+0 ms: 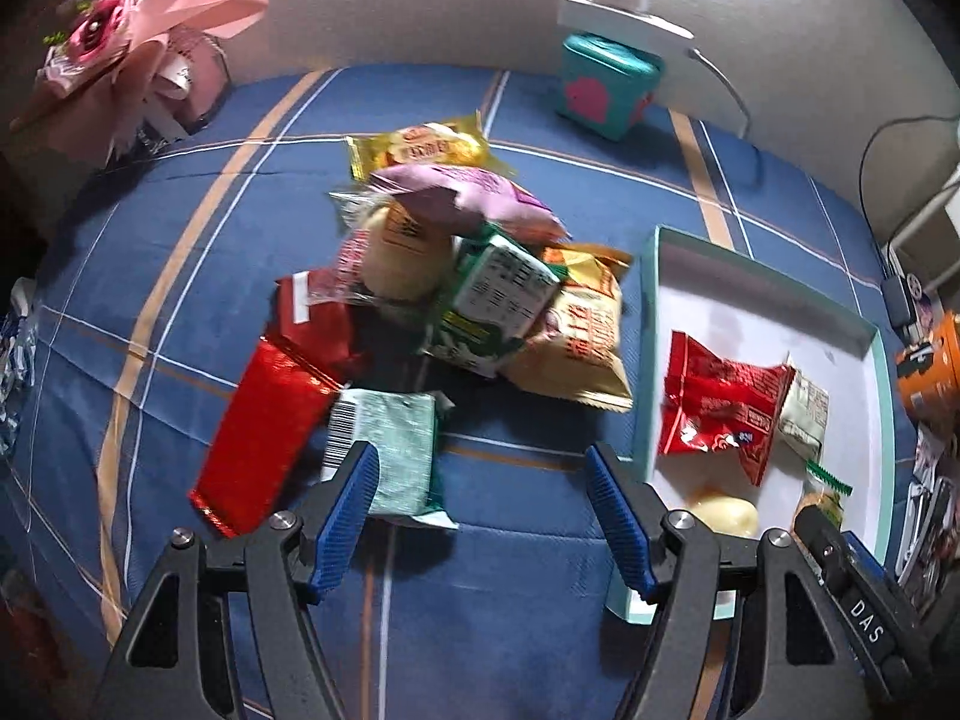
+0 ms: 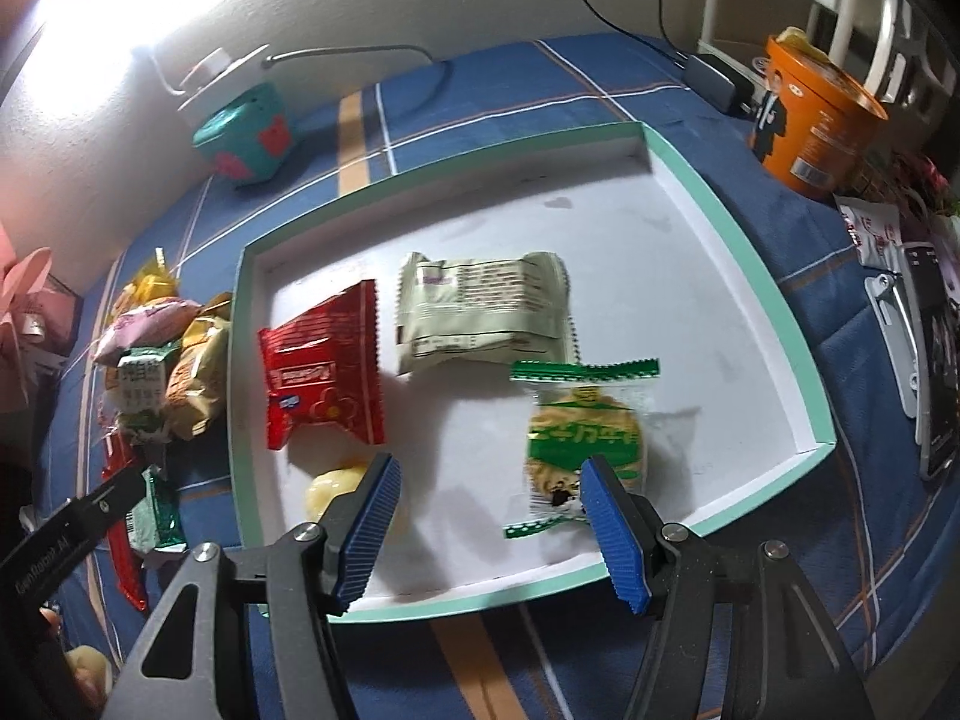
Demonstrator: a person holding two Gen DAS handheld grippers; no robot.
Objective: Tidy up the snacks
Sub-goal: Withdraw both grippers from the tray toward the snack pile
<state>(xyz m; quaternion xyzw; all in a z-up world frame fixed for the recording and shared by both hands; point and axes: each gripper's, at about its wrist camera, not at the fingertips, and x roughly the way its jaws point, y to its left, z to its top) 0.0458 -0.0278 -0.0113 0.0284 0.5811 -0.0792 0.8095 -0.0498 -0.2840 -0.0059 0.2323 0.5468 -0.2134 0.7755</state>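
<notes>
A pile of snack packets (image 1: pixel 456 276) lies on the blue plaid cloth, with a light green packet (image 1: pixel 390 456) and a long red packet (image 1: pixel 264 426) nearest. My left gripper (image 1: pixel 483 504) is open and empty, just in front of the light green packet. A white tray with a teal rim (image 2: pixel 768 300) holds a red packet (image 2: pixel 324 366), a beige packet (image 2: pixel 480 312), a green-and-clear packet (image 2: pixel 576 438) and a pale yellow snack (image 2: pixel 330 492). My right gripper (image 2: pixel 489 516) is open and empty, low over the tray's near edge. The tray also shows in the left wrist view (image 1: pixel 648 312).
A teal box (image 1: pixel 606 84) with a white lamp stands by the back wall. A pink bouquet (image 1: pixel 120 60) lies at the far left. An orange cup (image 2: pixel 810 126), cables and a phone (image 2: pixel 936 360) sit to the right of the tray.
</notes>
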